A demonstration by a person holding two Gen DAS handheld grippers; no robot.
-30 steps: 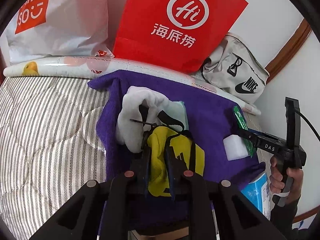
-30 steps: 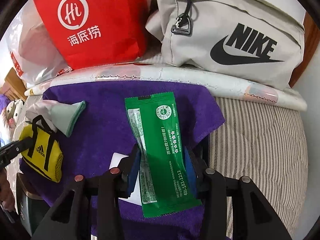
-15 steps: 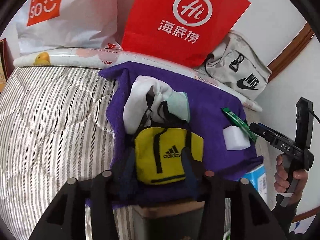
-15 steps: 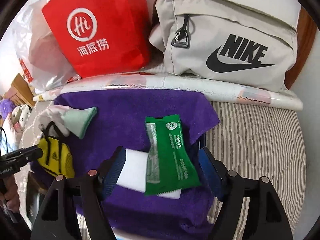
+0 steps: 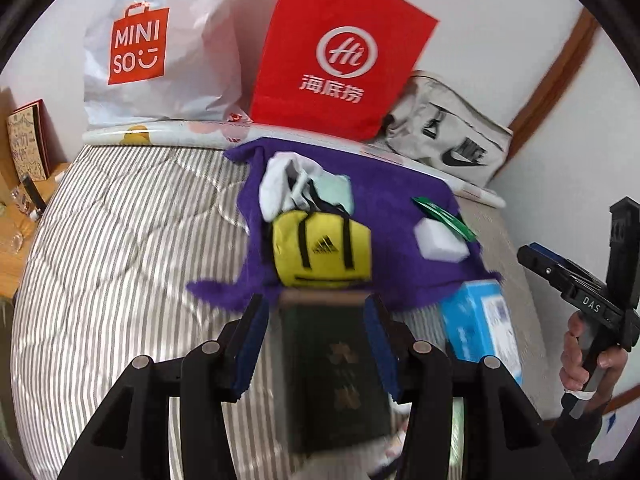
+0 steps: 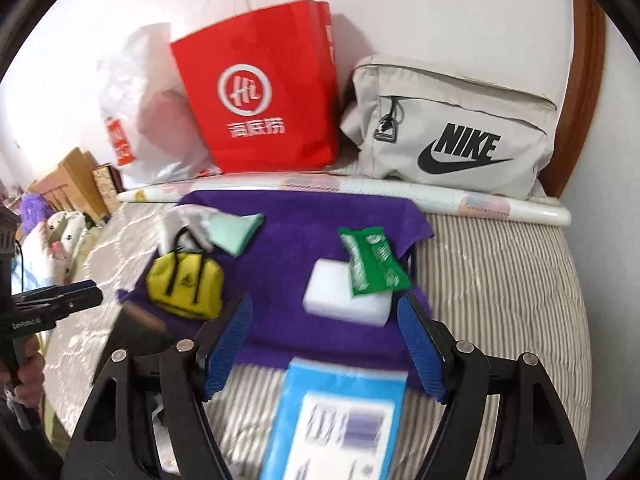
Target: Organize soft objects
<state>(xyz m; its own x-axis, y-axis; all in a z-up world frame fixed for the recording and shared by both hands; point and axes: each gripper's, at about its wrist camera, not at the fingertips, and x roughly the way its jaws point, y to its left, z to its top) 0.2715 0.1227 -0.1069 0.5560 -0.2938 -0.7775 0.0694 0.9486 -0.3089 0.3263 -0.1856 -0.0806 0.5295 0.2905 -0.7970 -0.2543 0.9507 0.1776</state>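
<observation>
A purple towel (image 5: 400, 200) (image 6: 312, 216) is spread on the striped bed. On it lie a yellow mini bag (image 5: 322, 248) (image 6: 186, 288), a white and mint sock (image 5: 280, 180) (image 6: 236, 228), a white sponge block (image 5: 438, 240) (image 6: 340, 296) and a green packet (image 5: 444, 216) (image 6: 372, 260) leaning on the sponge. My left gripper (image 5: 316, 340) hangs open above a dark green book (image 5: 336, 376), short of the yellow bag. My right gripper (image 6: 324, 344) is open over a blue box (image 6: 340, 412), back from the sponge. Neither holds anything.
A red paper bag (image 5: 340, 52), a white shopping bag (image 5: 160, 48) and a grey Nike bag (image 6: 452, 132) stand against the wall behind a rolled mat (image 6: 480, 204). A wooden side table (image 5: 16, 240) is at the left. Striped bedding (image 5: 120, 260) lies left of the towel.
Both grippers opened and drew back and up from the towel. The left let go of the yellow bag, the right let go of the green packet, which now rests on the sponge.
</observation>
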